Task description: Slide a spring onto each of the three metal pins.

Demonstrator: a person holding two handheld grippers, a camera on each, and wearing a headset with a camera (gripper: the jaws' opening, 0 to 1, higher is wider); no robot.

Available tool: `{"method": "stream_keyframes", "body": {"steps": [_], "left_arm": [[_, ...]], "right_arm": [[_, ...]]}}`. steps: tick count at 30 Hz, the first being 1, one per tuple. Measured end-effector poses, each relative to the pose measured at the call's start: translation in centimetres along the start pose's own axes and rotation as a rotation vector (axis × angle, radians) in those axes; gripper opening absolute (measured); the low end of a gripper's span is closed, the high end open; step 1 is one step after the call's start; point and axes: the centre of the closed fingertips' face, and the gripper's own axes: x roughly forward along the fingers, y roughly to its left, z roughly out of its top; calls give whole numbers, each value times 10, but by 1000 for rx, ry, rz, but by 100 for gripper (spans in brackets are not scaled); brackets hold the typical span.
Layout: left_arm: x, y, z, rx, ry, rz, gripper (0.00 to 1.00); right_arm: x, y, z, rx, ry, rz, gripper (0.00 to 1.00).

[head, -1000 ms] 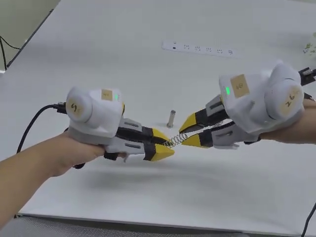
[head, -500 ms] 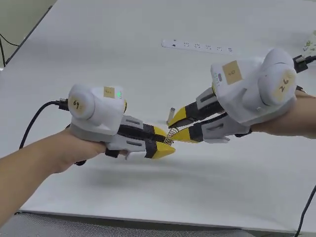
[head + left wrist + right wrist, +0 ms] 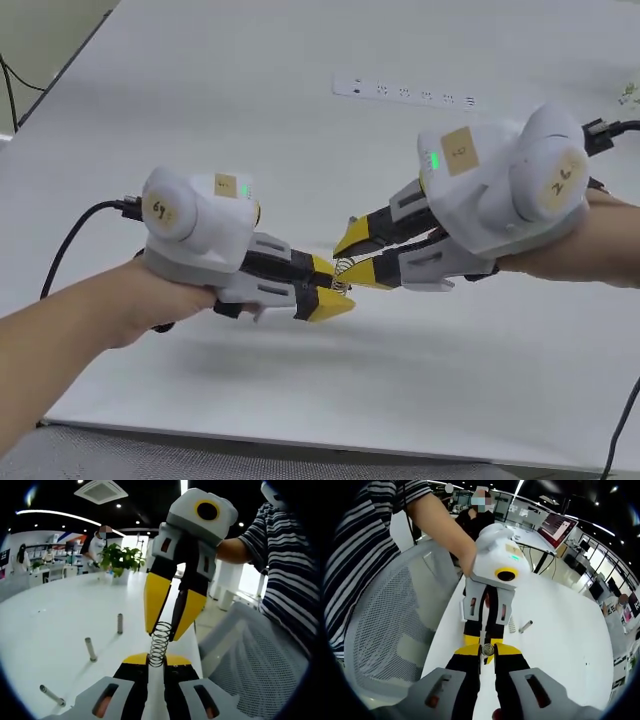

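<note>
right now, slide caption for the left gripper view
A spring held by the left gripper reaches the yellow jaws of the right gripper, metal pins on the bench behind.

A white power strip [image 3: 405,97] lies on the white table [image 3: 180,130], with seemingly a potted plant [image 3: 120,559] at one end.

Spring [image 3: 160,644]: bare metal wire, shiny. Pins [image 3: 90,649]: dull grey metal, smooth. Left tongs [image 3: 338,291] and right tongs [image 3: 346,262]: glossy white plastic shells, black plastic arms, matt yellow tips. Worktop [image 3: 250,120]: white, smooth, matt. Power strip [image 3: 405,97]: white plastic. Chair [image 3: 395,645]: white woven mesh. Sleeve [image 3: 280,555]: striped cloth.
</note>
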Motion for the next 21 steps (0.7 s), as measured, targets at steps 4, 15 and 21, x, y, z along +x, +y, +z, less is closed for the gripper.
{"method": "stream_keyframes", "body": {"steps": [4,15,21], "left_arm": [[-3,1,1,-13,-6,7,3],[-4,1,3,-19,-8,13,6],[-7,4,2,-14,-6,35,11]], "right_arm": [[-1,-1,1,-17,5,-4,7],[-2,0,-1,-62,41,-1,7],[-5,-3,-2,-63,48,-8,7]]}}
